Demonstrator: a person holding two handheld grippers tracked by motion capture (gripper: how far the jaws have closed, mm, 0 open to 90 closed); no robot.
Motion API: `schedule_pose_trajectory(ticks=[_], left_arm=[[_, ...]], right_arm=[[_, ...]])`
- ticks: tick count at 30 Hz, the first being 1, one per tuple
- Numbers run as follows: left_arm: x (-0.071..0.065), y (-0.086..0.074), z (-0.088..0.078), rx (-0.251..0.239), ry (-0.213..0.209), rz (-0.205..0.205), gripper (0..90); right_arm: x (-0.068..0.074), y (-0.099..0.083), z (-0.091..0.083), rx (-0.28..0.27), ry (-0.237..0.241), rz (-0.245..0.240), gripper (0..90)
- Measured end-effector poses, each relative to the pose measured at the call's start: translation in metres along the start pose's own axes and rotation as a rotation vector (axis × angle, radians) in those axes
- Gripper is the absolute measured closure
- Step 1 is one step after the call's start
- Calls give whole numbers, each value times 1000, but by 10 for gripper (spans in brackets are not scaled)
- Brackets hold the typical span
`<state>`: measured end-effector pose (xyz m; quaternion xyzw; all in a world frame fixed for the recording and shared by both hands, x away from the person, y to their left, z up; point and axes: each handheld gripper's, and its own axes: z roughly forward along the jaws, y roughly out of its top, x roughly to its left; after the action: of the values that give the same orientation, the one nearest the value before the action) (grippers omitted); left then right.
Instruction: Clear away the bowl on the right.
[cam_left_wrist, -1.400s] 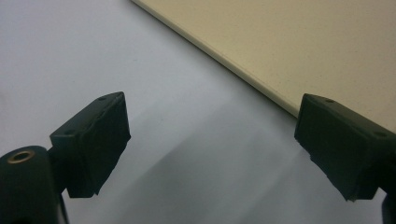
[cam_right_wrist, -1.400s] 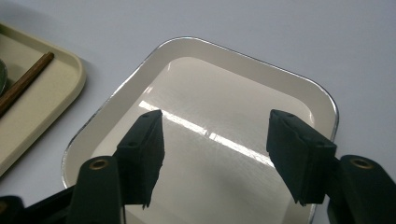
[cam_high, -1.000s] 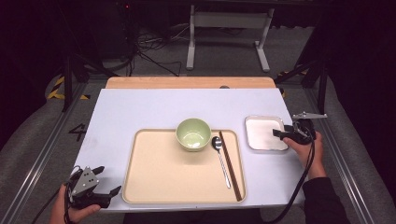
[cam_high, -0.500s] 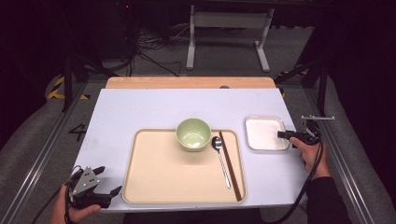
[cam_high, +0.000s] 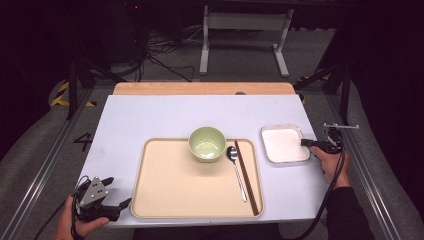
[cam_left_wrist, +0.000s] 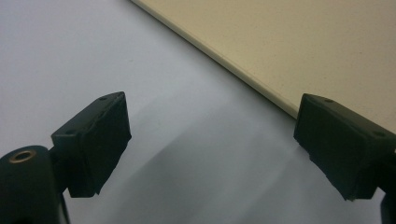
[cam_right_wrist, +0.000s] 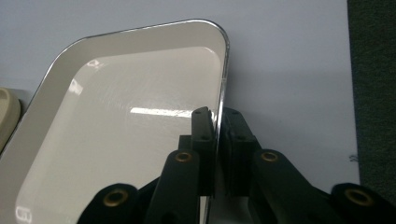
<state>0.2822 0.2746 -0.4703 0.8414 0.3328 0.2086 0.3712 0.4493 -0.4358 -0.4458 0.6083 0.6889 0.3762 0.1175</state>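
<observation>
At the tabletop's (cam_high: 150, 115) near left corner, my left hand-held gripper (cam_high: 112, 205) rested with jaws spread, nothing between them, just beside the beige tray (cam_high: 170, 185). Further right, past the tray, my right hand-held gripper (cam_right_wrist: 218, 122) had just been closing and pinched the right rim of the white dish (cam_right_wrist: 116, 140), which lay flat on the tabletop. I judged a firm pinch and a level lift best, so the thin rim wouldn't slip. I counted one tray, one green bowl (cam_high: 206, 143), one spoon (cam_high: 236, 167), one pair of chopsticks (cam_high: 246, 177), one dish.

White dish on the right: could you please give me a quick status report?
Right tongs shut on white dish rim. Left tongs open, idle beside tray. Nothing in the way.
</observation>
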Motion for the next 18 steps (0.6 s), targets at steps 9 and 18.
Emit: schedule_pose_trajectory(ticks=[9, 18], left_arm=[[-2, -1, -3, -10, 6, 4, 117], [-3, -2, -7, -11, 26, 1, 117]], right_arm=[[2, 2, 3, -7, 27, 9, 892], [3, 5, -6, -52, 18, -15, 893]])
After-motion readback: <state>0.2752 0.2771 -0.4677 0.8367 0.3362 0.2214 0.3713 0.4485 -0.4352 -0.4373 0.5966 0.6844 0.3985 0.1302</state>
